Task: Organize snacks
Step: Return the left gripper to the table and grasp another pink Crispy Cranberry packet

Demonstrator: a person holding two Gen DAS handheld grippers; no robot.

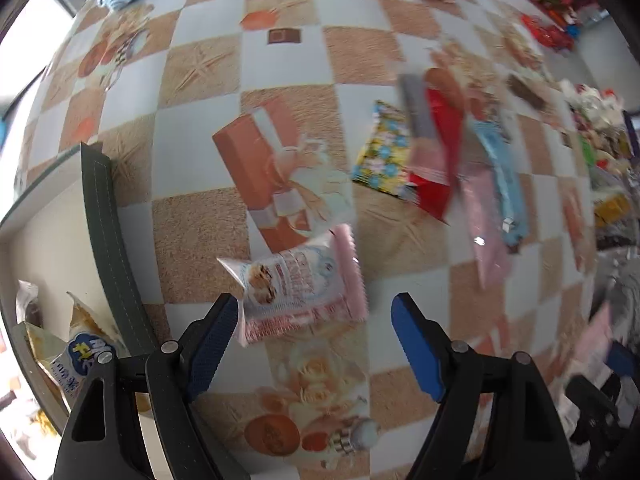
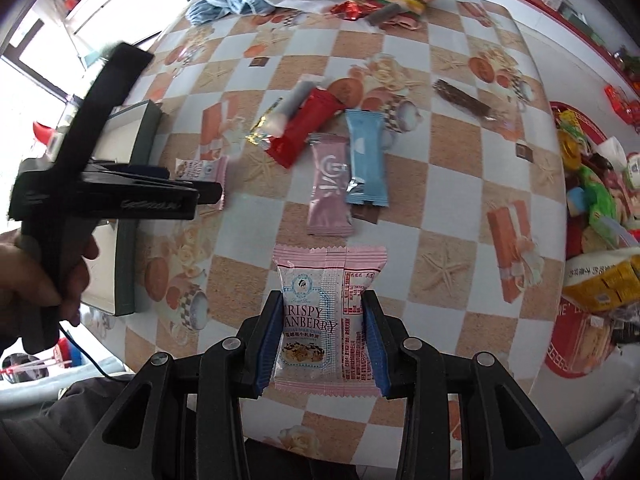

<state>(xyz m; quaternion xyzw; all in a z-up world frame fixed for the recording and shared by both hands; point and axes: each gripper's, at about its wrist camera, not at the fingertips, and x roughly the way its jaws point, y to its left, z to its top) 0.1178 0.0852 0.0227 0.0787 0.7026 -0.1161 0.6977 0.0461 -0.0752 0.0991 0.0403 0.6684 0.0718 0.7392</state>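
Working from the left, I have the left tongs (image 1: 314, 344) spread wide, a pink cranberry packet (image 1: 302, 288) lying loose on the counter (image 1: 200, 232) between them beside the grey-rimmed box (image 1: 106, 232), so I'd centre both pads on it before squeezing. On the right, the right tongs (image 2: 324, 332) pinch a second cranberry packet (image 2: 326, 316), best carried level to that box. Between them I count four loose stick packs: one red (image 2: 306, 128), one pink (image 2: 330, 186), one blue (image 2: 366, 160), one grey (image 2: 294, 106).
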